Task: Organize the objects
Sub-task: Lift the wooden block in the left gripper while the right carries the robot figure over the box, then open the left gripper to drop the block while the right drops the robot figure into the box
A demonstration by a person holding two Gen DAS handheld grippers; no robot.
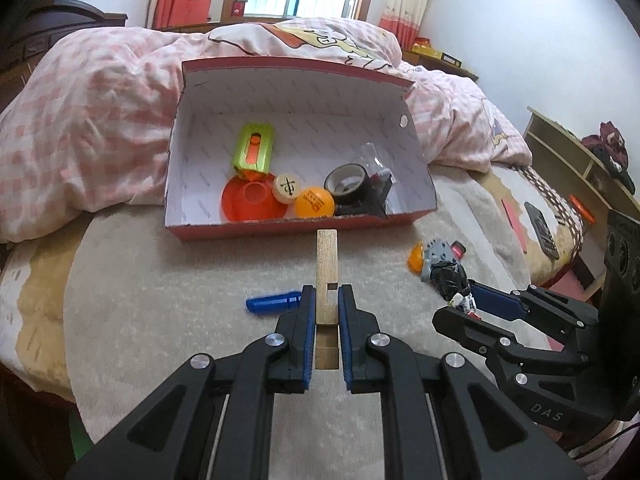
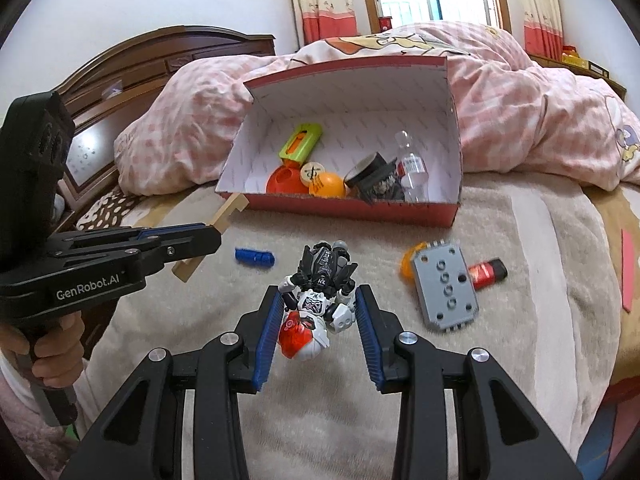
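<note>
My left gripper (image 1: 327, 300) is shut on a notched wooden block (image 1: 327, 268) that sticks out ahead of its pads, short of the red box (image 1: 288, 229). In the right wrist view the same left gripper (image 2: 214, 236) holds the wooden block (image 2: 226, 214) at the left. My right gripper (image 2: 318, 312) is shut on a black and white toy robot figure (image 2: 320, 292) with a red helmet. The red box (image 2: 352, 210) stands open on the bed with a green case (image 2: 301, 142), an orange ball (image 2: 327, 185), a tape roll (image 2: 366, 166) and a small bottle (image 2: 412, 170) inside.
A blue cylinder (image 2: 255, 257), a grey perforated plate (image 2: 446, 288), a red and black tube (image 2: 487, 273) and an orange piece (image 2: 409, 266) lie on the beige blanket (image 2: 520, 240). A pink quilt (image 2: 520, 120) is heaped behind the box. A hand (image 2: 44, 356) grips the left handle.
</note>
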